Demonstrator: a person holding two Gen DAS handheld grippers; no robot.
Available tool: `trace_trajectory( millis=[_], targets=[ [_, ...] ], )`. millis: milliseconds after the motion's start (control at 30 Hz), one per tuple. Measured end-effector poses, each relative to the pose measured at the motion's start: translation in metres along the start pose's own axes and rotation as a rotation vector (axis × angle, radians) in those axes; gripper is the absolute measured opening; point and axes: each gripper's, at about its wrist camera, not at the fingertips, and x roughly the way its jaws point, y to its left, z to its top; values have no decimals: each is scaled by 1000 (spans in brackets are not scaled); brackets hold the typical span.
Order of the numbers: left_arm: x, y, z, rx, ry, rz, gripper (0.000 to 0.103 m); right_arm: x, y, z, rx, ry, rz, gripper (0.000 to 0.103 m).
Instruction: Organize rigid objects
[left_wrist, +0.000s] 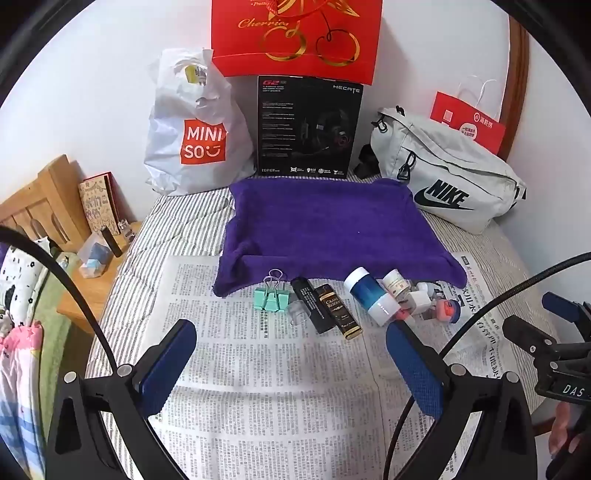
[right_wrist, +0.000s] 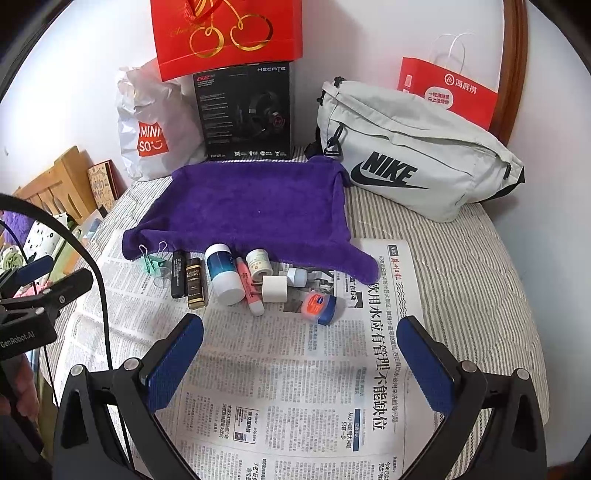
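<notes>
A row of small objects lies on newspaper (left_wrist: 258, 369) in front of a purple towel (left_wrist: 325, 225): a mint binder clip (left_wrist: 270, 297), a black tube (left_wrist: 312, 304), a gold-capped bottle (left_wrist: 338, 312), a blue and white bottle (left_wrist: 371, 295), a small white jar (right_wrist: 257, 261), a pink tube (right_wrist: 248, 286), a white charger plug (right_wrist: 274, 288) and a blue Vaseline tin (right_wrist: 319, 307). My left gripper (left_wrist: 291, 336) is open and empty, short of the row. My right gripper (right_wrist: 301, 332) is open and empty, just short of the Vaseline tin.
Behind the towel stand a Miniso bag (left_wrist: 195, 136), a black headset box (left_wrist: 308, 127), a red gift bag (left_wrist: 295, 37), a grey Nike bag (left_wrist: 443, 173) and a red paper bag (right_wrist: 448, 90). A wooden side table (left_wrist: 99, 266) stands at the left.
</notes>
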Motion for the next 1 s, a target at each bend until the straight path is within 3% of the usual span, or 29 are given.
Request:
trace_trajectory(
  millis=[1000],
  targets=[
    [-4,3,-1,14,-9,12,103,-8,-1,0,8,-9,5,103]
  ],
)
